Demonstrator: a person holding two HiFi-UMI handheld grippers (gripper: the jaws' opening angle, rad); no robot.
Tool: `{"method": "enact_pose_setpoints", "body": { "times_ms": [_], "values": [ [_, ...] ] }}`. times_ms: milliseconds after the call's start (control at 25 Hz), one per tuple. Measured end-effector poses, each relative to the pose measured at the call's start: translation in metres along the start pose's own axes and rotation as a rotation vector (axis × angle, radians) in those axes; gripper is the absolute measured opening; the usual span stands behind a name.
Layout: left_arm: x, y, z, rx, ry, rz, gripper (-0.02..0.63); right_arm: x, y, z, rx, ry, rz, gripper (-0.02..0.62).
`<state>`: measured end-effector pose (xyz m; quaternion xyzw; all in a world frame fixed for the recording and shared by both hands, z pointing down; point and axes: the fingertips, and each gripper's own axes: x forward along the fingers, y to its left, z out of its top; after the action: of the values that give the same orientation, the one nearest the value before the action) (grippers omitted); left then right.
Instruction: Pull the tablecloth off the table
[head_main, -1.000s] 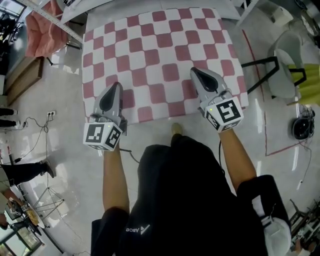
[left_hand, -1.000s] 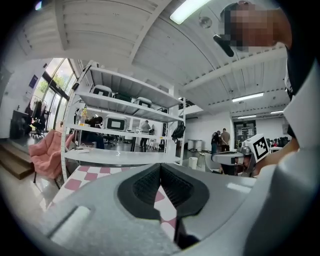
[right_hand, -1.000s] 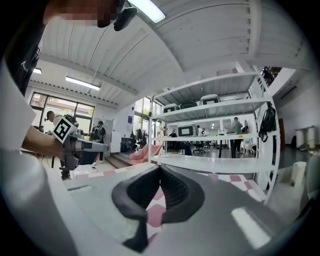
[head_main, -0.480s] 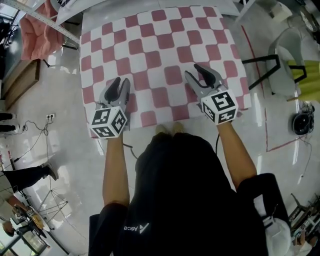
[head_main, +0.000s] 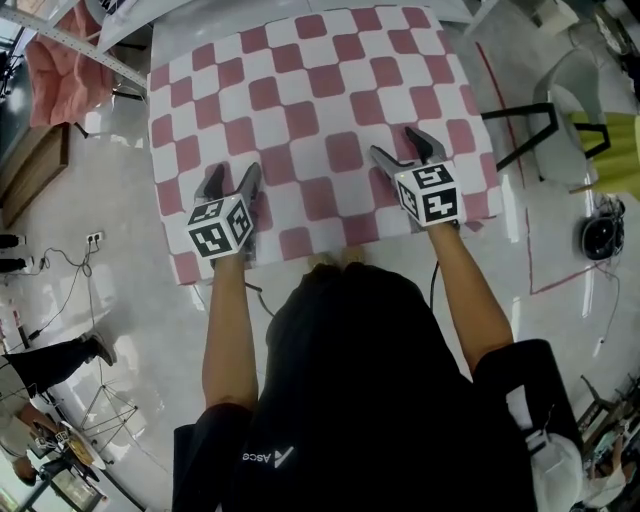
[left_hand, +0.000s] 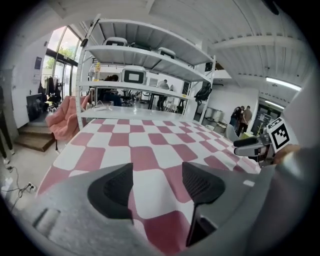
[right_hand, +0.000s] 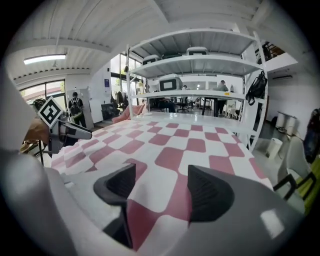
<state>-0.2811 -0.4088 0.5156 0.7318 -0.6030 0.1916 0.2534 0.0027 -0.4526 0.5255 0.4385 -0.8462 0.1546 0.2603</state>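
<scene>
A red-and-white checked tablecloth covers the table, and its near edge hangs toward me. My left gripper hovers over the cloth's near left part with its jaws spread. My right gripper does the same over the near right part. Both pairs of jaws have just been opening, and only the flat cloth shows beneath them. In the left gripper view the gripper looks across the tablecloth. In the right gripper view the gripper hangs low above the tablecloth. Neither pair of pads presses on fabric.
A white shelf rack stands behind the table's far edge. Pink fabric and a wooden platform lie at the left, a white chair and a round black device at the right. People stand in the distance.
Both grippers have come down toward the near part of the cloth and tipped forward. Their jaws, shut a second ago, now stand wide apart.
</scene>
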Motion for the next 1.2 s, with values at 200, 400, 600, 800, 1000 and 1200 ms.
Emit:
{"method": "enact_pose_setpoints", "body": {
  "times_ms": [200,400,600,800,1000,1200],
  "values": [
    [0.017,0.012,-0.016,-0.006,0.106,0.048,0.311,0.016,-0.022,-0.023,0.036,0.114,-0.046,0.327],
    [0.028,0.018,-0.029,-0.009,0.189,0.061,0.316,0.028,-0.034,-0.037,0.057,0.187,-0.074,0.337],
    [0.036,0.019,-0.040,0.012,0.252,0.069,0.316,0.033,-0.038,-0.043,0.085,0.219,-0.077,0.347],
    [0.038,0.019,-0.043,0.038,0.275,0.082,0.315,0.034,-0.037,-0.043,0.087,0.224,-0.076,0.345],
    [0.040,0.014,-0.042,0.071,0.276,0.072,0.282,0.034,-0.034,-0.043,0.071,0.213,-0.068,0.299],
    [0.040,0.010,-0.039,0.084,0.278,0.051,0.236,0.034,-0.031,-0.039,0.071,0.216,-0.054,0.228]
  ]
}}
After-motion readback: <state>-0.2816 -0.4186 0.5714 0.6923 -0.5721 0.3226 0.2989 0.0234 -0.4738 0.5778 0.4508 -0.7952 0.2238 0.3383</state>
